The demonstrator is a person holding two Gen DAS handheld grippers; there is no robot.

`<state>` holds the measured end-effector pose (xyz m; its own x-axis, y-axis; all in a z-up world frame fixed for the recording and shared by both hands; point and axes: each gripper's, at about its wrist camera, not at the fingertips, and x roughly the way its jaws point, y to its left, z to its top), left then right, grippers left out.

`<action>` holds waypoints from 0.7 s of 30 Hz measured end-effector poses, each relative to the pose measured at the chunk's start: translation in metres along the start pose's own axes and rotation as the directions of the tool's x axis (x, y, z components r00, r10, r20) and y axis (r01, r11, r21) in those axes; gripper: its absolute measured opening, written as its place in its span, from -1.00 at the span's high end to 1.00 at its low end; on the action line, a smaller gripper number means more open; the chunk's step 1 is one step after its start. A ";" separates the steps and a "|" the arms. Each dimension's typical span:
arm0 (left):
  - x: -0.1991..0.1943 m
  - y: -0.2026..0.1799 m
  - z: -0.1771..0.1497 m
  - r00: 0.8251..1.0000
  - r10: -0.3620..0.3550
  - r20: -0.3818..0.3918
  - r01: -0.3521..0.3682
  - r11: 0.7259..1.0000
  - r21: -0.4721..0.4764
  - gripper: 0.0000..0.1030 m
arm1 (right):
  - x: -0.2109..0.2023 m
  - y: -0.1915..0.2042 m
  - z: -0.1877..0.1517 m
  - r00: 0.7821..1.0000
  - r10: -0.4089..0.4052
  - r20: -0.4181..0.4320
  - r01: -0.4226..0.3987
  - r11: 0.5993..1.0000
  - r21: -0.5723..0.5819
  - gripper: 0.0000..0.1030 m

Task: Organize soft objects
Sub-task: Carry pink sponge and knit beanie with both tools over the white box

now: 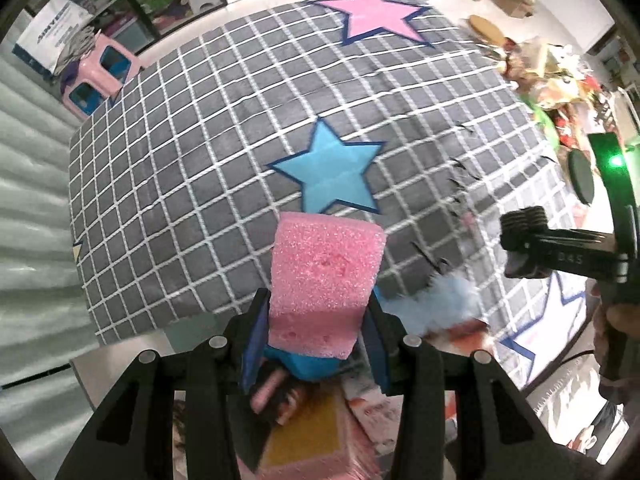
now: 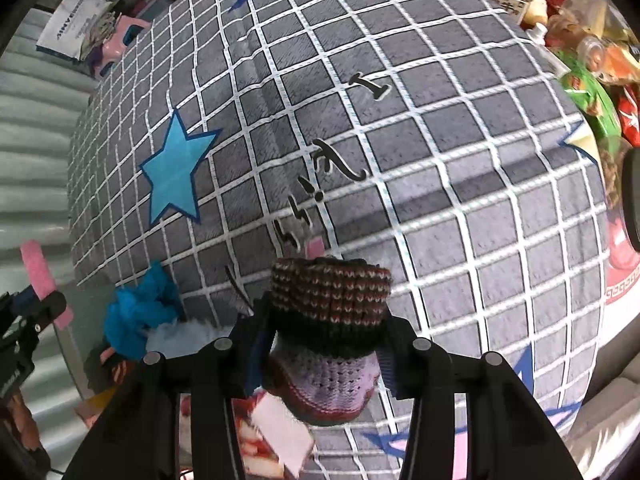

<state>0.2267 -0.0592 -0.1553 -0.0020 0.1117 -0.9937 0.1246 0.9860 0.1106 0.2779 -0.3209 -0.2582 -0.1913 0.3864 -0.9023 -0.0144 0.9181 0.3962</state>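
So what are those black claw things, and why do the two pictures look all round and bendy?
Those claws are hand-held grabbers; a person holds one in each hand. Each carries a wide-eyed camera looking along its fingers, which bends the view. One picture is from the left grabber, which squeezes a pink foam sponge block. The other is from the right grabber, which pinches a striped knitted sock. Below lies a grey checked rug with coloured stars. A crumpled blue cloth sits at its edge.
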 end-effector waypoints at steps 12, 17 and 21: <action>-0.033 -0.049 -0.057 0.994 -0.088 0.057 0.085 0.995 0.060 0.08 | -0.035 -0.009 -0.065 1.000 0.017 0.010 -0.017 1.000 0.013 0.09; -0.043 -0.067 -0.088 0.990 -0.126 0.060 0.120 0.989 0.091 0.08 | -0.036 -0.006 -0.096 1.000 0.012 -0.005 -0.012 1.000 0.012 0.09; -0.047 -0.080 -0.111 0.987 -0.148 0.057 0.140 0.983 0.120 0.08 | -0.037 0.000 -0.118 1.000 0.008 -0.016 -0.008 1.000 0.001 0.09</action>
<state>0.1067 -0.1299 -0.1156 0.0362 -0.0424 -0.9984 0.2415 0.9699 -0.0325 0.1688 -0.3460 -0.2048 -0.2071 0.3918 -0.8964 -0.0118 0.9152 0.4027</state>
